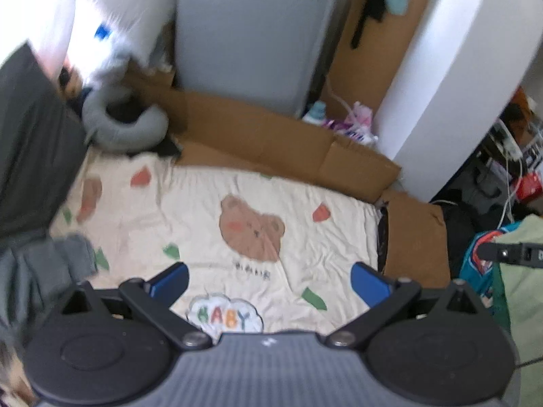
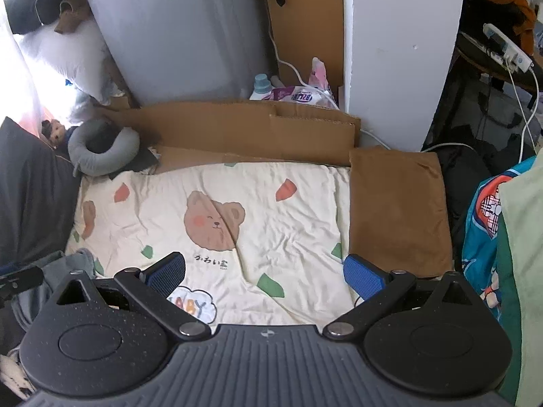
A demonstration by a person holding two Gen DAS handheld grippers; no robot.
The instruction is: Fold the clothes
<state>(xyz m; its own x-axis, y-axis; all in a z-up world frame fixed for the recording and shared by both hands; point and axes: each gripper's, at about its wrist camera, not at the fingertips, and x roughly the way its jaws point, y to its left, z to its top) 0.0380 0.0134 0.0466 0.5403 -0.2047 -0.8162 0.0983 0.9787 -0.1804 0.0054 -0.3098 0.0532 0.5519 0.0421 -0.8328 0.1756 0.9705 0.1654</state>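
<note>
crumpled grey cloth garment (image 2: 64, 264) lies bunched at the near left edge of the cream bear-print blanket (image 2: 288, 230), left of both grippers; left gripper (image 1: 269, 279) and right gripper (image 2: 264, 271) hover wide apart, empty.

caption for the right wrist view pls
Open right tool above a cream bear-print sheet, a folded brown cloth alongside.

Blurred throughout the left wrist view: white pillow (image 1: 115, 23) smeared to streaks, grey garment (image 1: 51, 264) at the left edge soft and cut off. Small print under the bear on the cream blanket (image 1: 210, 210) unreadable there. Green cloth (image 2: 522, 254) and teal printed fabric (image 2: 482, 224) cropped by the right border. Grey garment's shape mostly hidden behind the right gripper (image 2: 264, 273) body.
</note>
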